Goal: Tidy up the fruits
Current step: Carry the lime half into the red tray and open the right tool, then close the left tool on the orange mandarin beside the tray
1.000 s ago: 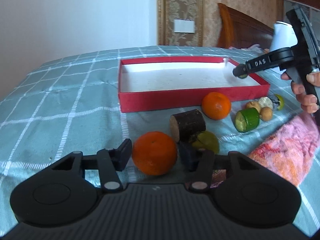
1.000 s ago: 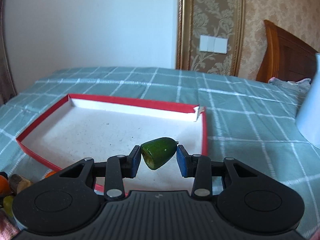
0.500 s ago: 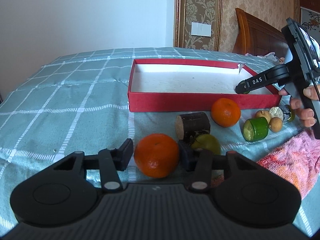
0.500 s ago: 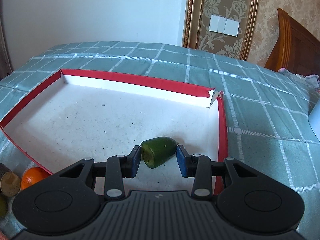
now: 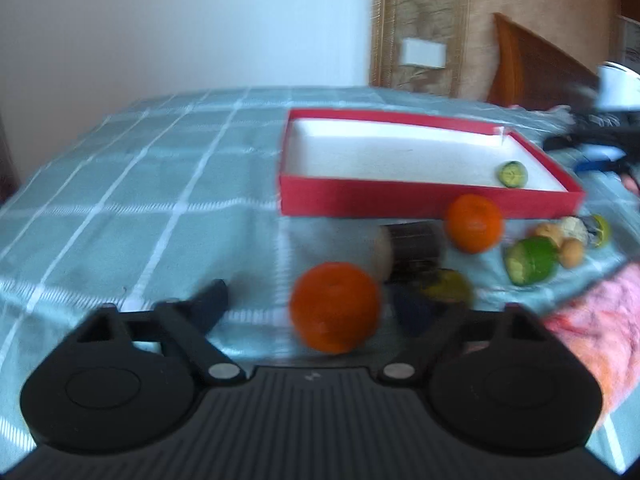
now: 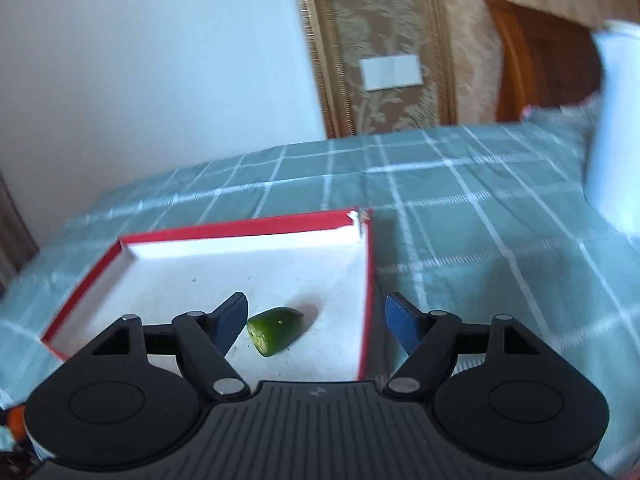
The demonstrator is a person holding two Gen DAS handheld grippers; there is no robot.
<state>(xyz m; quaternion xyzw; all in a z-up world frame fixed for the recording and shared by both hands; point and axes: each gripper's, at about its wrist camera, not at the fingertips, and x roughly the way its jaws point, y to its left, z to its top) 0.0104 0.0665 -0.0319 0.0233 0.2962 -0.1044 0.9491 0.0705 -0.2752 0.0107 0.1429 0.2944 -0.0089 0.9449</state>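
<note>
Fruits lie mostly outside the red box [image 5: 420,200], so by my reckoning the sorting has barely begun. One cut green piece [image 6: 274,330] rests on the white floor of the box, near its right wall, and it appears to be the only thing inside.

Left on the checked cloth [image 5: 140,200] in front of the box are two oranges. The near orange [image 5: 335,306] sits between the fingers of the left gripper [image 5: 316,308]; the far orange [image 5: 474,222] lies just before the box's front wall. Beside them are a dark log-like chunk [image 5: 416,244], a yellow-green fruit [image 5: 446,290], a cut green piece [image 5: 530,260] and a cluster of small tan fruits [image 5: 568,240] near a pink towel [image 5: 592,332]. All of these look still to be moved.

The left gripper is held low and level over the cloth with its jaws spread wide around the near orange; the blur leaves it unclear whether either finger touches it. It seems lined up for a pickup.

The right gripper [image 6: 316,322] points down into the box from its near side, jaws spread and holding nothing. The green piece lies on the box floor just beside the left finger, clear of the right one. In the left view this gripper shows only as a blurred dark shape beyond the box's right corner.
</note>
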